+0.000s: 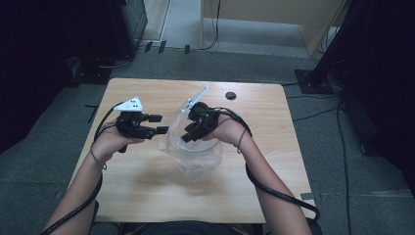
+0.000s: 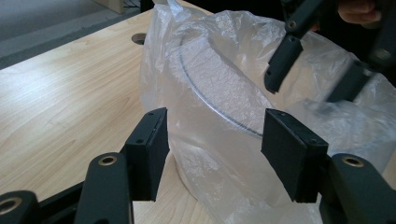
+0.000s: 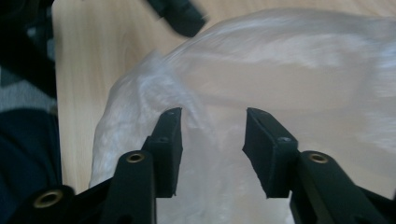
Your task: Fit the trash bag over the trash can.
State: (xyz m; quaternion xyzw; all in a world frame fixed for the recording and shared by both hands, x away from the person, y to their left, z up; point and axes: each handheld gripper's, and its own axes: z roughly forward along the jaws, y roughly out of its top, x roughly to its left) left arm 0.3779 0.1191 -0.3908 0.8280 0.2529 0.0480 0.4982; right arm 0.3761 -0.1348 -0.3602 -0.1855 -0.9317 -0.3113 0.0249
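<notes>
Wooden table (image 1: 147, 186): clear plastic bag (image 1: 193, 147) veils a round container; left gripper (image 1: 164, 130) and right gripper (image 1: 187, 138) both released, jaws straddling film

Lab or studio recording space, grey carpet floor (image 1: 44, 161), light wooden table (image 1: 147, 186), black stand bases (image 1: 313, 81) at two o'clock, trailing cables (image 1: 313, 115)

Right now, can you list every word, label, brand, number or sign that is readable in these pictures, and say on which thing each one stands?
There is no readable text.
The clear plastic bag carries no print.
The wooden table has no label.
The grey plate on the left gripper has small dark dots, not letters.
The right gripper shows no marking.
</notes>
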